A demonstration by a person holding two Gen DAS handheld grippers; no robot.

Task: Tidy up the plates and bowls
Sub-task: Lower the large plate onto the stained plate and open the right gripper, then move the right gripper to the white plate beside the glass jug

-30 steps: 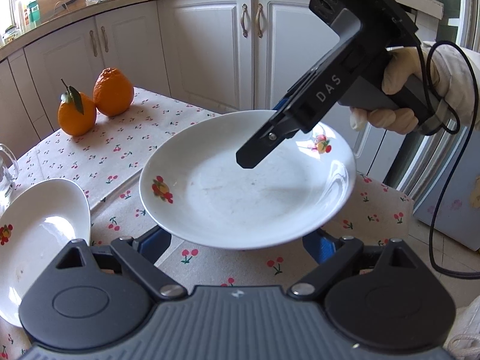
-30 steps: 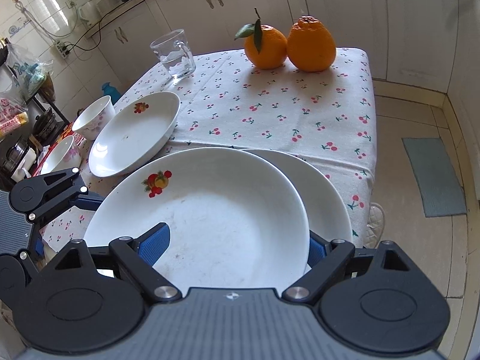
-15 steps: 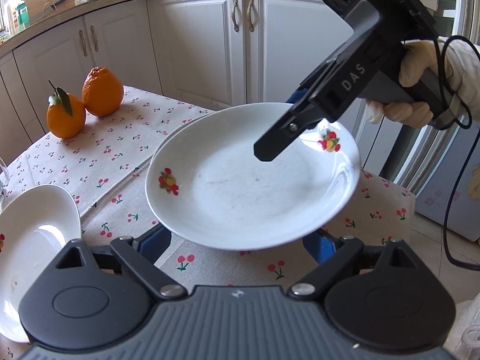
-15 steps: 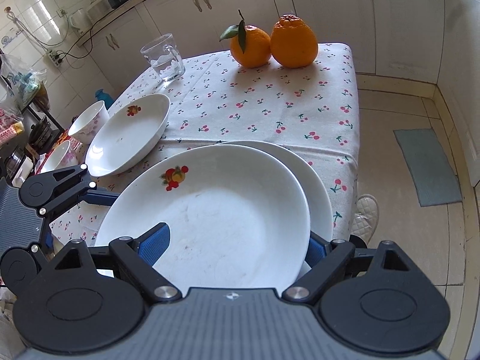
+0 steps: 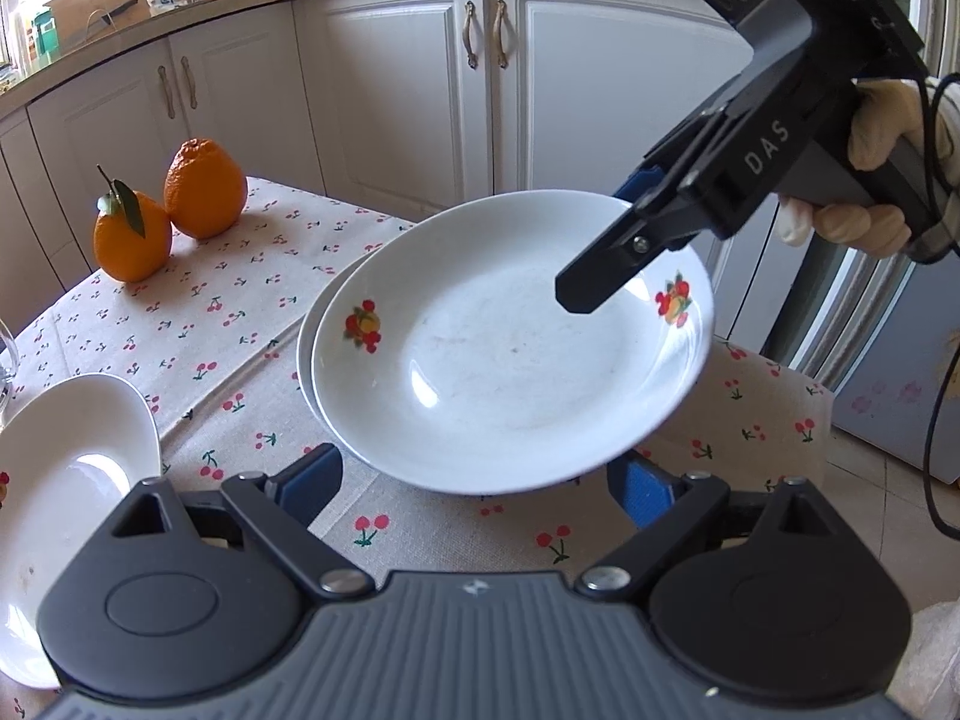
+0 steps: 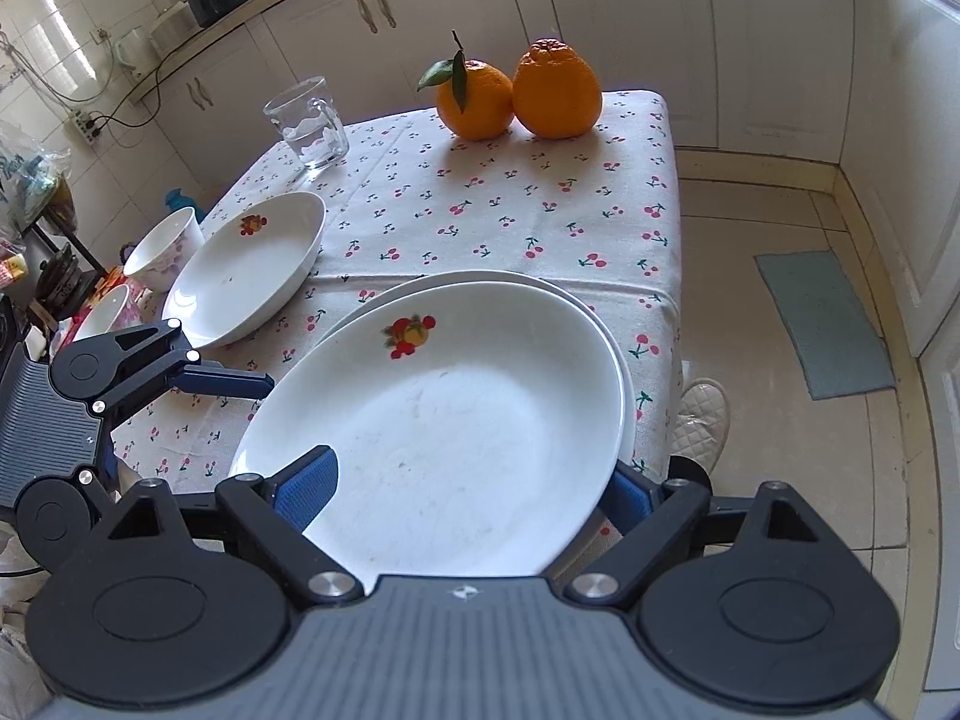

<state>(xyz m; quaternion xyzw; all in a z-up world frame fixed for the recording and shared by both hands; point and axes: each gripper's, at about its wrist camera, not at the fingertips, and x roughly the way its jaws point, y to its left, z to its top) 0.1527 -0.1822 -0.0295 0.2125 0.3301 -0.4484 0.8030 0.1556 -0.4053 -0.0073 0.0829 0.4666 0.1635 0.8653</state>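
Plate (image 6: 456, 420) shifted over second plate (image 6: 624, 360)

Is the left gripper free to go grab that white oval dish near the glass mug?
Probably yes: the left gripper is open and empty, the white oval dish lies close beside it, and nothing lies between them.
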